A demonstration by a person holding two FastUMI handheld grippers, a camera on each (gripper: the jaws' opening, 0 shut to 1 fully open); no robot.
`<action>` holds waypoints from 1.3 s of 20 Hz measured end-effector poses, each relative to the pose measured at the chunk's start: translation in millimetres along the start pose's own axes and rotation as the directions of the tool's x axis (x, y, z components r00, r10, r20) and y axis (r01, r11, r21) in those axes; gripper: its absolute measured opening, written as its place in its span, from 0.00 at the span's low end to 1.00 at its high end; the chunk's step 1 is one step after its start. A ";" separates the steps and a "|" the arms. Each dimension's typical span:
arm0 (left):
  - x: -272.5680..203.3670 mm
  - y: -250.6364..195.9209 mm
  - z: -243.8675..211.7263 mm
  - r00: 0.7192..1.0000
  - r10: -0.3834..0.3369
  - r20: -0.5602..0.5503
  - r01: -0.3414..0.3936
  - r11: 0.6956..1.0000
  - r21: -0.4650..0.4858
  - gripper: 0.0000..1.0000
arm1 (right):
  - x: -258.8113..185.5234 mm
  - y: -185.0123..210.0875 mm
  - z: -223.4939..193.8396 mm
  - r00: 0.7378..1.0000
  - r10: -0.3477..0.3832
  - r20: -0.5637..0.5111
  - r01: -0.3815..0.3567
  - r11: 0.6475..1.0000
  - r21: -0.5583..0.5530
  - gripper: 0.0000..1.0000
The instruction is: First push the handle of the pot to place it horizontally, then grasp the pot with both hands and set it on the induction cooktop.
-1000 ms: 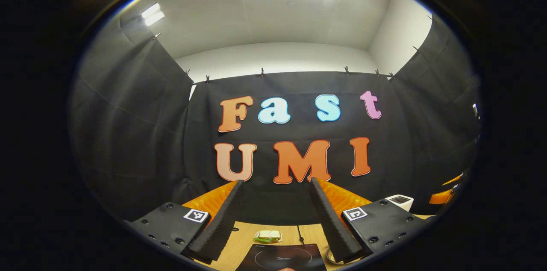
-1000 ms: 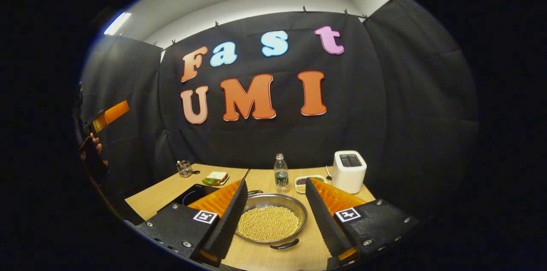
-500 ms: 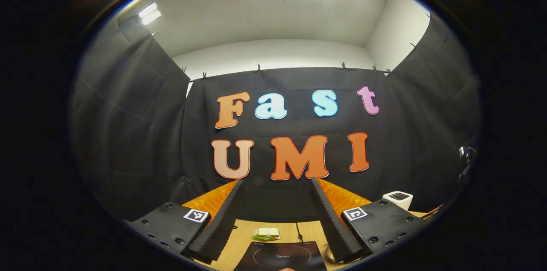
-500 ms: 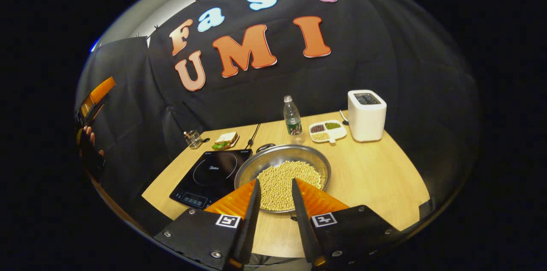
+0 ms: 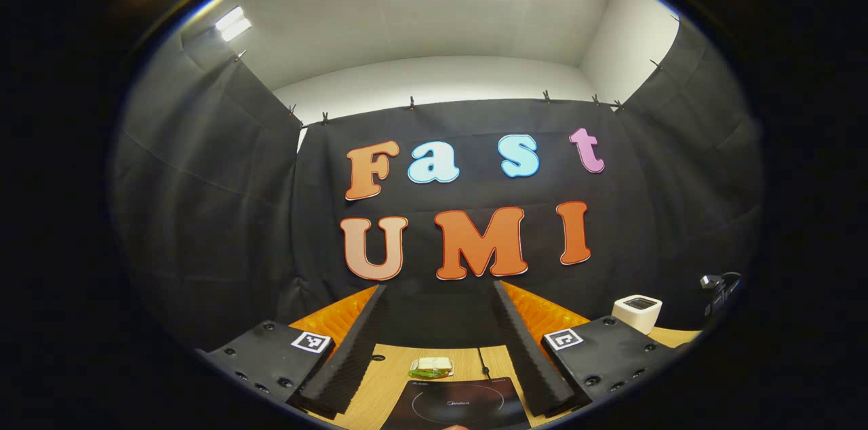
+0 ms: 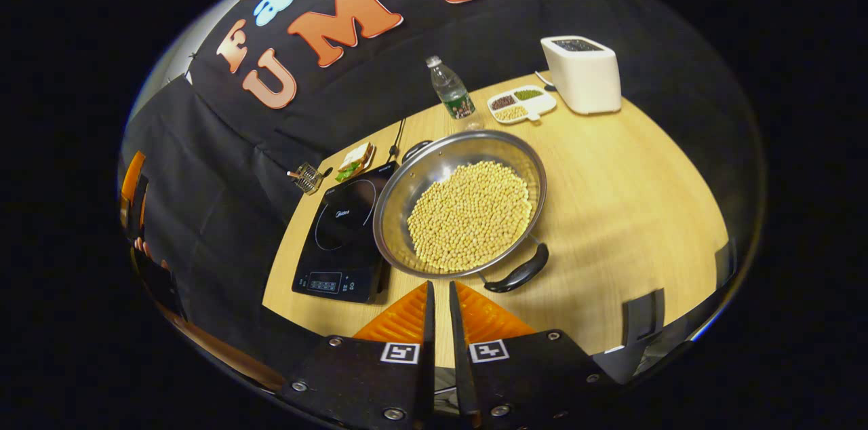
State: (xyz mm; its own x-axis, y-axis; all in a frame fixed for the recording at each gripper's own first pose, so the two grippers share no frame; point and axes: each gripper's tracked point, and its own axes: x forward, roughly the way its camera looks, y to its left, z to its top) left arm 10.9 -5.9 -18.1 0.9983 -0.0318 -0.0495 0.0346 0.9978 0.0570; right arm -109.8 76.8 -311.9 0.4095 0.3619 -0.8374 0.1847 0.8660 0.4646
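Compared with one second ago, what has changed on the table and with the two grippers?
The right gripper has closed its fingers to a narrow gap, risen and tilted down over the pot. Nothing was grasped. The left gripper stays open, barely moved; the pot and induction cooktop are unmoved.

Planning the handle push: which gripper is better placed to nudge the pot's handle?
Right. The right gripper, nearly closed, sits just short of the steel pot of beans, near its black handle. The left gripper, open, faces the wall above the black induction cooktop.

Nearly closed tongs point(image 6: 438, 285) hover above the wooden bench point(image 6: 610, 199), just short of a bean-filled steel pot point(image 6: 461, 203) beside a black induction cooktop point(image 6: 342, 233).
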 end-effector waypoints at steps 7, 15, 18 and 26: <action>-0.6 -2.5 1.5 1.000 -0.001 0.003 0.001 1.000 0.016 1.00 | 41.6 -13.9 -35.9 0.978 -0.036 -0.203 0.050 0.997 0.066 0.03; 2.2 -5.6 -1.9 1.000 0.004 -0.004 -0.003 0.999 0.043 1.00 | 69.9 -22.0 -32.1 0.961 -0.054 -0.271 0.115 0.970 0.214 0.03; 4.8 -5.6 -2.8 1.000 0.008 -0.007 -0.008 0.999 0.051 1.00 | 73.8 -22.2 -32.0 0.957 -0.053 -0.285 0.122 0.965 0.232 0.02; 12.6 -17.4 -6.5 1.000 -0.018 -0.010 0.019 0.998 0.061 1.00 | 78.0 -45.2 -19.7 0.954 -0.119 -0.275 0.187 0.954 0.236 0.02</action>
State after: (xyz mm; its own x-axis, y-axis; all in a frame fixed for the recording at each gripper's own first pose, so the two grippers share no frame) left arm 22.6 -23.2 -26.2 0.9969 -0.0495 -0.0607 0.0563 0.9916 0.1166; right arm -103.8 72.7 -403.9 0.1234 0.3367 -0.9335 0.4637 0.8121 0.3542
